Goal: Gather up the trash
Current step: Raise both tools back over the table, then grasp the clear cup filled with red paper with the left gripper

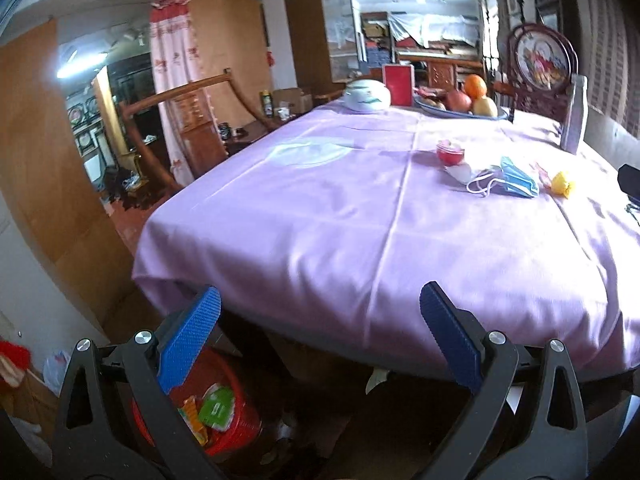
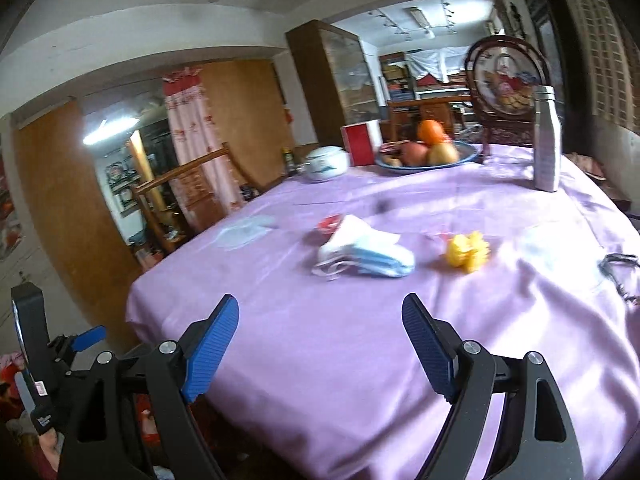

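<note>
Both grippers' jaws wide, empty.

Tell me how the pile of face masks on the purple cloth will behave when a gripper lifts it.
The face masks look like thin pleated fabric, so they will probably sag and droop, not hold shape. They lie loosely stacked, so a pinch may lift only one. The ear loops trail free and could snag or drag on the tablecloth.
</note>
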Demonstrator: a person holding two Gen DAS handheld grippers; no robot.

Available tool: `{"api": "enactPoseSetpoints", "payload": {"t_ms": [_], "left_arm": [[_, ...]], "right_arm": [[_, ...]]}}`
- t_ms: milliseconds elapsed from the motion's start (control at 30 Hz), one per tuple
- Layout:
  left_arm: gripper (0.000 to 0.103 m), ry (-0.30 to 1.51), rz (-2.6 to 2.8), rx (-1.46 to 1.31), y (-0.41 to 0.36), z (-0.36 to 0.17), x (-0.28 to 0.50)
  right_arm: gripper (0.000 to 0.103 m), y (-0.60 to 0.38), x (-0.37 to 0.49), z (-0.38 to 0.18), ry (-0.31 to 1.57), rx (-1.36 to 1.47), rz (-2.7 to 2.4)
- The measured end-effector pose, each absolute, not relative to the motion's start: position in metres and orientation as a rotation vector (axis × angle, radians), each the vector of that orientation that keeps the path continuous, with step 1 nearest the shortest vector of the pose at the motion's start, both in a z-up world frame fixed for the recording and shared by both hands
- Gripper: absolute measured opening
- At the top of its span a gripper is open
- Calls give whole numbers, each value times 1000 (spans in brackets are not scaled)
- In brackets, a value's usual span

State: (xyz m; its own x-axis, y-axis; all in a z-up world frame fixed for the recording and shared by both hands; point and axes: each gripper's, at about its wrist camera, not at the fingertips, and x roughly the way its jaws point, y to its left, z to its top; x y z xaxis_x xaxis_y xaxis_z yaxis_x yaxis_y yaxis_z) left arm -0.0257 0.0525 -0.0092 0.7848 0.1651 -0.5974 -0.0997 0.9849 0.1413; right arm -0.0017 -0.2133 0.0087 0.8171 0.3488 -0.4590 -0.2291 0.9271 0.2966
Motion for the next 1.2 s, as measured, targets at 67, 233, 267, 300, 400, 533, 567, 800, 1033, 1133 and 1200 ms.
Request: {"api": "enactPoseSetpoints", "payload": {"t_ms": [67, 233, 267, 300, 400, 533, 567, 800, 1033, 1133, 1200], "left_arm": [[96, 676, 118, 112, 42, -9, -7], [96, 749, 20, 89, 21, -11, 49], [96, 764, -4, 82, 19, -12, 57], [96, 780, -26, 77, 15, -13, 66], [96, 827, -85, 66, 1, -15, 97], [96, 862, -163, 74, -22, -14, 130], [96, 865, -171, 78, -27, -13, 134], [96, 849, -314, 139, -92, -1, 168], [97, 897, -255, 266, -147, -28, 216], [97, 881, -245, 294, -131, -34, 206], [97, 880, -236, 320, -107, -33, 194]], "right_arm": [[86, -226, 9, 6, 536, 230, 285], [89, -257, 37, -2, 559, 258, 229], [91, -263, 42, -5, 567, 266, 219], [93, -267, 46, -8, 572, 269, 207], [96, -277, 56, -17, 589, 274, 163], [97, -285, 65, -23, 590, 255, 102], [97, -286, 67, -23, 590, 244, 88], [97, -296, 79, -35, 630, 271, 70], [97, -303, 89, -44, 689, 333, 72], [97, -305, 90, -46, 697, 349, 70], [97, -303, 92, -47, 711, 342, 74]]}}
